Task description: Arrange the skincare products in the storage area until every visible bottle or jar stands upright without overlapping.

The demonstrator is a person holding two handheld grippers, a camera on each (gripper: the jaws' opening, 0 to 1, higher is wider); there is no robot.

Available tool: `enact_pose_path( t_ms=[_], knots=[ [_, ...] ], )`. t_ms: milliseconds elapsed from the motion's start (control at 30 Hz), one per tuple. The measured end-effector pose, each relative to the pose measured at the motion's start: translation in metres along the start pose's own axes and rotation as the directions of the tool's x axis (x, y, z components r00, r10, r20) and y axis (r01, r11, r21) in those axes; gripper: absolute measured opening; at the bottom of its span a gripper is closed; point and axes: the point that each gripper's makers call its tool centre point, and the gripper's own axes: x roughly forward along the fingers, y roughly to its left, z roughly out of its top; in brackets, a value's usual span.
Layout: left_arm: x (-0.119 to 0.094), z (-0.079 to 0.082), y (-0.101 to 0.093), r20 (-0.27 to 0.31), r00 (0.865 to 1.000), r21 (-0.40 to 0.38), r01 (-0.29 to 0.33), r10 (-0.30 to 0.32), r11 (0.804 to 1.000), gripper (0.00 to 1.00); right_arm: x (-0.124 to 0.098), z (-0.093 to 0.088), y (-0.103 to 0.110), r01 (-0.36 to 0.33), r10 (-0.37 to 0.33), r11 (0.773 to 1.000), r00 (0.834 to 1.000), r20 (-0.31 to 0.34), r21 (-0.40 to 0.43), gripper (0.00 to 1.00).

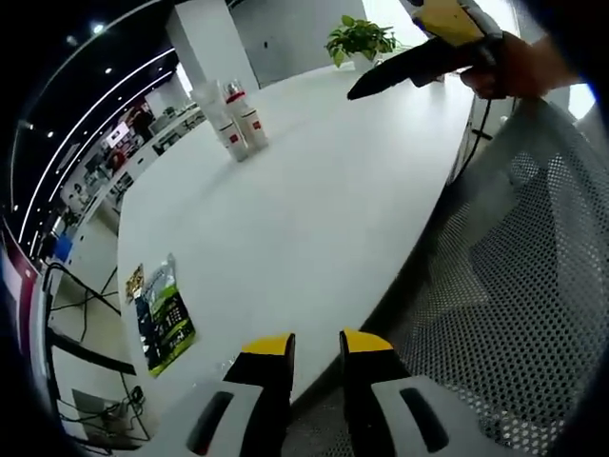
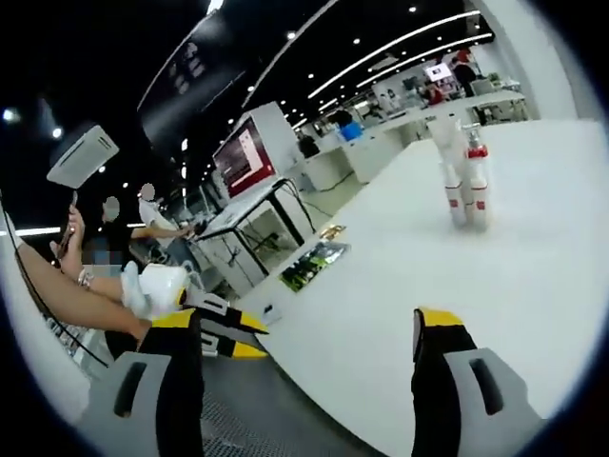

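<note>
Right gripper view: wide-jawed right gripper (image 2: 309,357) and narrow-jawed left gripper (image 1: 314,357) hang short of the bench's (image 1: 314,200) bottles (image 2: 463,181), so approach seems next.

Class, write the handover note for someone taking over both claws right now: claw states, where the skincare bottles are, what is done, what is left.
Left claw: narrowly open, empty, low at the near edge of the white table.
Right claw: wide open, empty, also at the table edge.
Skincare bottles: a tight cluster far across the table, upright, white with red labels; whether they touch is unclear.
A green packet lies flat near the table's side edge.
Done: nothing gripped. Left: approach the cluster, check spacing, separate if overlapping.
</note>
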Motion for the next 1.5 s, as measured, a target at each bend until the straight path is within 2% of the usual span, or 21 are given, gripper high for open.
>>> enact_pose_path(
  t_ms=[67, 167, 300, 400, 500, 567, 700, 833, 967, 1033, 1067, 1133, 1200, 1300, 1400, 1500],
  knots=[
    [0.000, 0.001, 0.001, 0.008, 1.000, -0.003, -0.004, 0.004, 1.000, 0.19, 0.003, -0.003, 0.003, -0.005, 0.005, 1.000, 1.000, -0.012, 0.007, 0.86],
    [0.000, 0.001, 0.003, 0.007, 1.000, -0.008, -0.014, 0.014, 1.000, 0.19, 0.006, -0.008, 0.005, 0.016, -0.018, 1.000, 0.999, -0.049, -0.026, 0.84],
    [-0.001, 0.001, 0.005, 0.011, 1.000, -0.008, -0.021, 0.021, 1.000, 0.19, 0.011, -0.007, 0.009, 0.017, -0.018, 1.000, 0.999, -0.047, -0.012, 0.87],
    [0.000, 0.000, 0.005, 0.005, 1.000, -0.008, -0.022, 0.022, 1.000, 0.19, 0.015, -0.017, 0.012, 0.014, -0.018, 0.999, 0.996, -0.087, -0.052, 0.86],
    [0.000, 0.001, 0.007, 0.013, 1.000, -0.010, -0.028, 0.028, 1.000, 0.19, 0.014, -0.019, 0.011, 0.032, -0.037, 0.998, 0.994, -0.105, -0.055, 0.85],
    [-0.001, 0.002, 0.008, 0.016, 0.999, -0.011, -0.033, 0.033, 0.999, 0.19, 0.014, -0.017, 0.013, 0.040, -0.044, 0.998, 0.995, -0.092, -0.042, 0.85],
    [-0.001, 0.002, 0.009, 0.014, 0.999, -0.013, -0.038, 0.038, 0.999, 0.19, 0.013, -0.019, 0.010, 0.074, -0.083, 0.993, 0.992, -0.093, -0.091, 0.84],
    [-0.003, 0.004, 0.010, 0.027, 0.998, -0.017, -0.047, 0.048, 0.999, 0.19, 0.012, -0.010, 0.017, 0.064, -0.068, 0.995, 0.996, -0.052, -0.074, 0.85],
    [-0.004, 0.006, 0.008, 0.030, 0.999, -0.010, -0.045, 0.045, 0.999, 0.19, 0.011, -0.012, 0.018, 0.073, -0.081, 0.986, 0.996, -0.045, -0.149, 0.85],
    [-0.005, 0.009, 0.007, 0.041, 0.998, -0.004, -0.049, 0.049, 0.999, 0.19, 0.010, -0.014, 0.017, 0.078, -0.089, 0.974, 0.995, -0.044, -0.213, 0.84],
    [-0.003, 0.010, 0.007, 0.041, 0.998, -0.002, -0.046, 0.046, 0.999, 0.19, 0.011, -0.018, 0.016, 0.075, -0.097, 0.959, 0.993, -0.066, -0.273, 0.83],
    [-0.003, 0.007, 0.008, 0.033, 0.998, -0.008, -0.045, 0.046, 0.999, 0.19, 0.015, -0.020, 0.026, 0.041, -0.063, 0.960, 0.995, -0.071, -0.275, 0.81],
    [-0.002, 0.008, 0.008, 0.036, 0.998, -0.009, -0.046, 0.046, 0.999, 0.19, 0.019, -0.028, 0.036, -0.017, -0.016, 0.960, 0.993, -0.116, -0.278, 0.79],
    [-0.002, 0.006, 0.009, 0.027, 0.999, -0.014, -0.044, 0.045, 0.999, 0.19, 0.020, -0.030, 0.039, -0.034, -0.002, 0.960, 0.992, -0.128, -0.278, 0.73],
    [-0.001, 0.008, 0.009, 0.037, 0.998, -0.014, -0.043, 0.043, 0.999, 0.19, 0.022, -0.030, 0.037, -0.038, 0.000, 0.964, 0.990, -0.143, -0.265, 0.73],
    [-0.002, 0.008, 0.011, 0.045, 0.998, -0.024, -0.051, 0.052, 0.998, 0.19, 0.025, -0.033, 0.041, -0.061, 0.016, 0.957, 0.987, -0.159, -0.284, 0.73]
  ],
)
